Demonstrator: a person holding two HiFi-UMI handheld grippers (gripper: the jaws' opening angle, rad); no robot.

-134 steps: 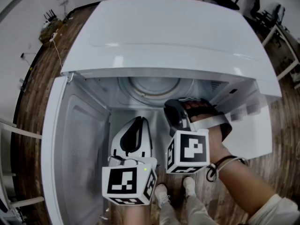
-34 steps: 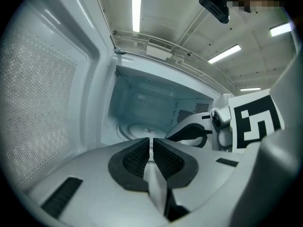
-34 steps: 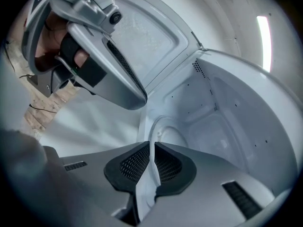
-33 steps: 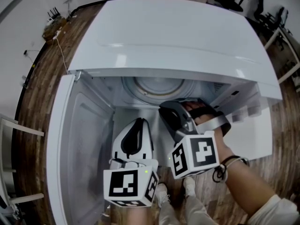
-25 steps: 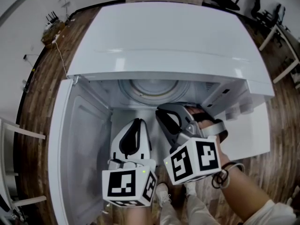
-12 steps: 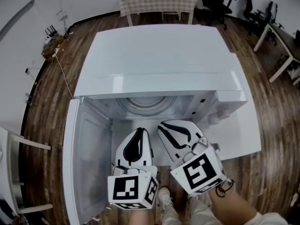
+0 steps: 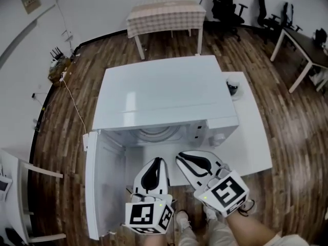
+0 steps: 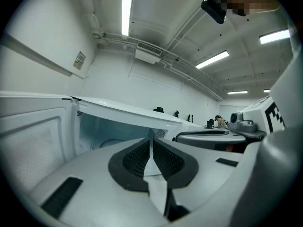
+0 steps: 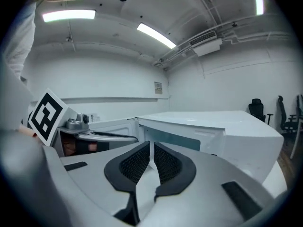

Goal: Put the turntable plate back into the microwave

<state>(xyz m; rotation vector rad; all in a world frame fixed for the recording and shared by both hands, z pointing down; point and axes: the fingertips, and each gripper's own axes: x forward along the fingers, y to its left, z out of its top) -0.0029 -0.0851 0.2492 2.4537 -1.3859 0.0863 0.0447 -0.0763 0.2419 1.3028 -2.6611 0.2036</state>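
Turntable plate (image 7: 160,132) lies inside the microwave (image 7: 159,99), where it shows as pale concentric rings on the floor of the open cavity, just behind the front edge. You hold nothing of it. Your left gripper (image 7: 158,160) has its jaws pressed together with nothing between the dark pads, and its own view shows only a thin slit between them. Your right gripper (image 7: 180,157) is the same, clenched on nothing. Both hang side by side in front of the opening, outside the cavity and clear of the plate, tips pointing towards the oven, the right one angled in towards the left.

The door (image 7: 100,188) stands swung wide open on your left, its inner face turned to the grippers. The microwave sits on a white table (image 7: 253,137), and a small dark object (image 7: 233,88) rests on that table just beside the oven's right rear corner. Well behind, on the wooden floor, stands a table with a checked cloth (image 7: 165,13).
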